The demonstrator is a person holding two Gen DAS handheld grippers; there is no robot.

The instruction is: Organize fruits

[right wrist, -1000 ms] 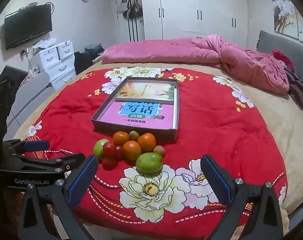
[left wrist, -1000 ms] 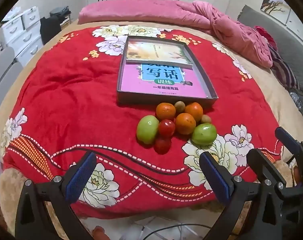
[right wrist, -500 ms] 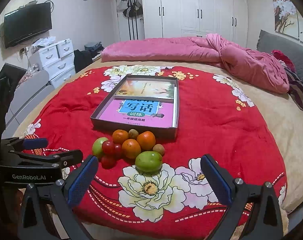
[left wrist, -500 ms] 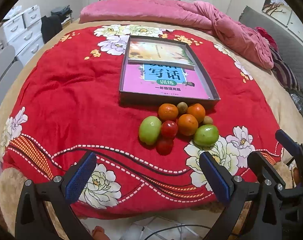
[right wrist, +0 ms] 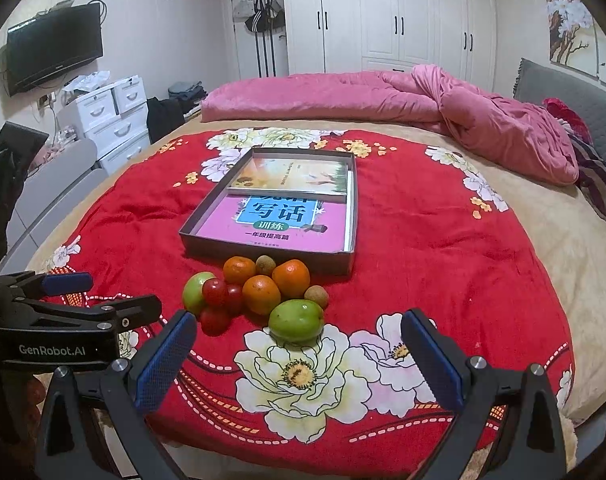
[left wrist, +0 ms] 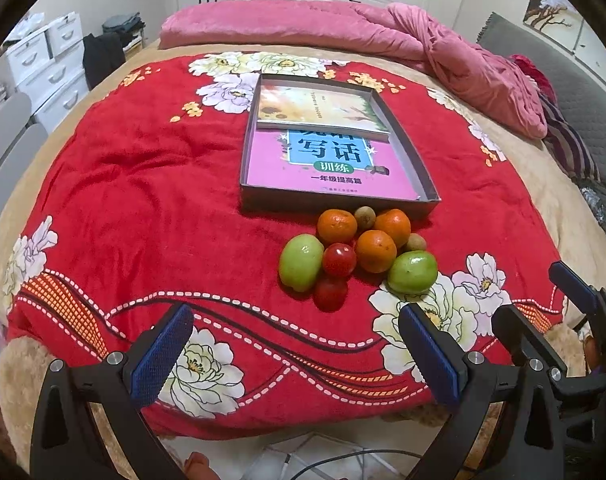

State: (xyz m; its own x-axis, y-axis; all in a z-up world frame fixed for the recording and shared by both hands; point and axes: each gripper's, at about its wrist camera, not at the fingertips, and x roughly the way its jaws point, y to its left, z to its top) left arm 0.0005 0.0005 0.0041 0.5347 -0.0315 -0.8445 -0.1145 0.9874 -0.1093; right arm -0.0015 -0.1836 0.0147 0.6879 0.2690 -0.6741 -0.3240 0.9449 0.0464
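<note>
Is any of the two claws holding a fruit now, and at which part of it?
Nothing is held. The left claw and the right claw are both open and empty, short of the fruit pile lying on the red blanket.

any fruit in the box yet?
No: in the left wrist view the box holds only two books, and all the fruit sits on the red blanket in front of it.

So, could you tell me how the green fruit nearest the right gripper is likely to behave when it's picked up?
The green fruit looks smooth and glossy, so it may slip a little between the fingers. It is rounded, so a nudge would probably roll it, though the soft red quilt should slow it. It seems to touch an orange, which may shift too.
</note>
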